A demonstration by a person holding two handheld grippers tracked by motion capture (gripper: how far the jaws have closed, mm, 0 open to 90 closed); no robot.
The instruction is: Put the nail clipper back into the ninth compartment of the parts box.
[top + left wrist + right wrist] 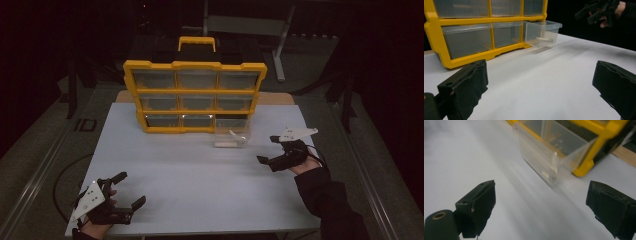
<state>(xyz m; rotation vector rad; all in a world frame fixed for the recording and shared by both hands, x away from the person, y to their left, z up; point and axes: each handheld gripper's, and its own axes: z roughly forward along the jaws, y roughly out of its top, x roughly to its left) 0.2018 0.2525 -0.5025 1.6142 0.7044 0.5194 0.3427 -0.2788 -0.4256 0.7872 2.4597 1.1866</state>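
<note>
Judging by its thin clear walls, we expect the pulled-out drawer (231, 136) to be light, slippery and brittle; we would grip its front lip. Both the left gripper (123, 189) and the right gripper (266, 149) are wide apart, holding nothing.

Cabinet at twelve o'clock, one drawer pulled out, a gripper at each near side.

On the white rectangular table (200, 170) the yellow plastic nine-drawer cabinet (195, 95) stands at twelve o'clock, toward the far edge. Its clear plastic drawer (231, 135) at the bottom right is pulled out toward the near side, and a small pale part (236, 135) lies in it. The right gripper (274, 150) sits at about three o'clock, just right of and nearer than that drawer. The left gripper (125, 189) is at seven o'clock by the near edge, well apart from cabinet and drawer.
</note>
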